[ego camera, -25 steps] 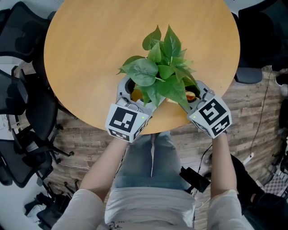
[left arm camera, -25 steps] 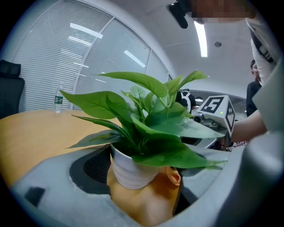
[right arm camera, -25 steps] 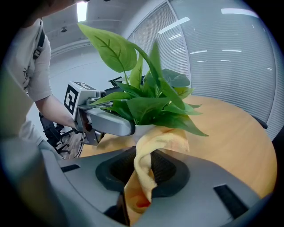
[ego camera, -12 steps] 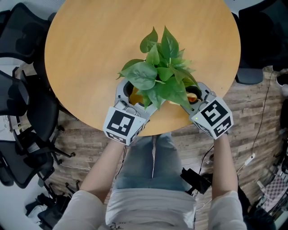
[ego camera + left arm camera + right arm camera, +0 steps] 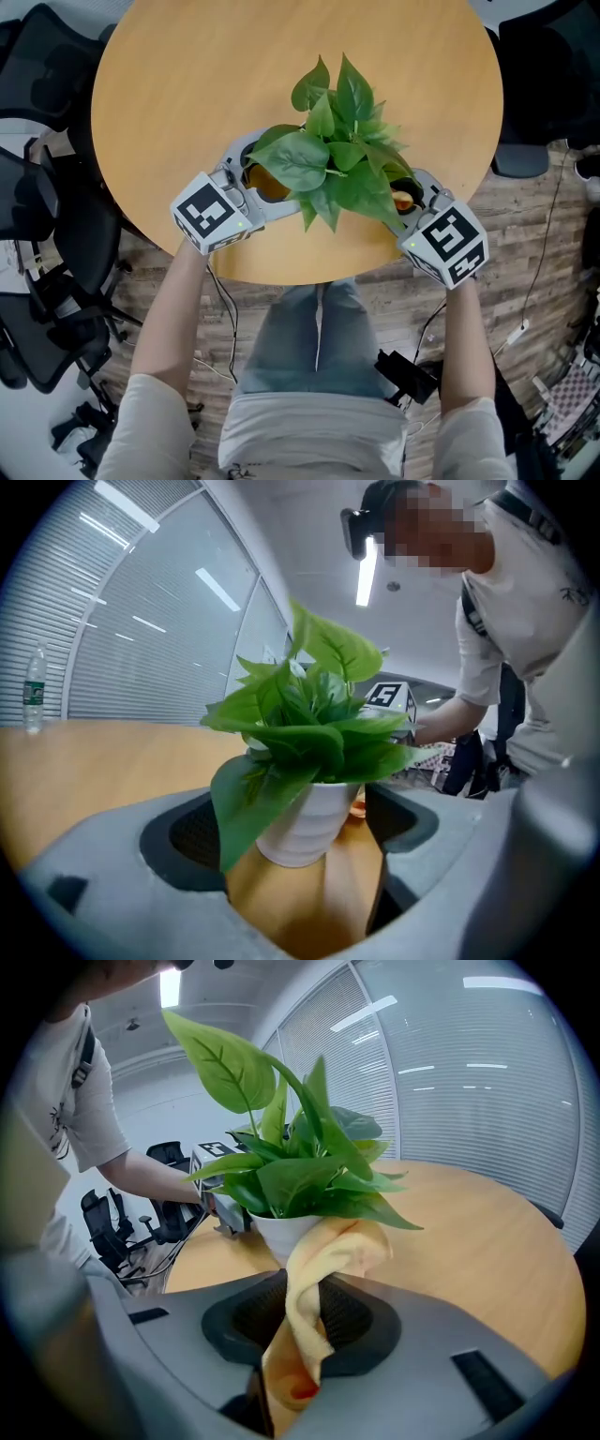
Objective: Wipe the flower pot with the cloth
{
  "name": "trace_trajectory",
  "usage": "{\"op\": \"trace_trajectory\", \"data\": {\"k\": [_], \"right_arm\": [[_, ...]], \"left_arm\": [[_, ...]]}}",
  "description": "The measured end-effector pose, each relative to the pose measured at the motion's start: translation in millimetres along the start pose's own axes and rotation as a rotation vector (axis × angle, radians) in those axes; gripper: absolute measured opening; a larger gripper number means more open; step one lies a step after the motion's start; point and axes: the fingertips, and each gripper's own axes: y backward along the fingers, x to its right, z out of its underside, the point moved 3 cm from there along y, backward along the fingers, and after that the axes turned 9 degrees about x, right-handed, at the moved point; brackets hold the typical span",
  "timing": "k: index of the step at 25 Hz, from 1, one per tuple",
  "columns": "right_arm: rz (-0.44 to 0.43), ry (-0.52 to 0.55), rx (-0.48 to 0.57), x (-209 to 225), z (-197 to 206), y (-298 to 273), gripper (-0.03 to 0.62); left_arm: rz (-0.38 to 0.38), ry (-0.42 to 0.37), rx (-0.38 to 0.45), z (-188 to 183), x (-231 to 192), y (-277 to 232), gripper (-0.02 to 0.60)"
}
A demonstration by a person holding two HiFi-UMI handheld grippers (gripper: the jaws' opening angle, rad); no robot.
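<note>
A leafy green plant [image 5: 342,141] stands near the front edge of the round wooden table [image 5: 234,75]; its leaves hide the pot in the head view. The left gripper view shows the white ribbed pot [image 5: 305,822] just ahead of my left gripper [image 5: 298,855], which is open with a jaw on either side. That left gripper [image 5: 262,178] is at the pot's left side. My right gripper [image 5: 405,195] is at the pot's right, shut on a yellow cloth [image 5: 314,1279]. The cloth drapes up against the pot [image 5: 277,1232].
Black office chairs [image 5: 47,234] stand left of the table, and another [image 5: 544,75] at the right. Cables lie on the wooden floor [image 5: 525,328]. A water bottle [image 5: 33,691] stands far off on the table. The person's legs are at the table's front edge.
My left gripper has swung from the front of the pot round to its left side. The right gripper and cloth have barely moved.
</note>
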Motion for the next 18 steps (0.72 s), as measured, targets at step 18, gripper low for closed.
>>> {"op": "trace_trajectory", "data": {"k": [18], "right_arm": [[0.048,-0.002,-0.027,33,-3,0,0.084]], "left_arm": [[0.049,-0.023,-0.004,-6,3,-14,0.432]]}}
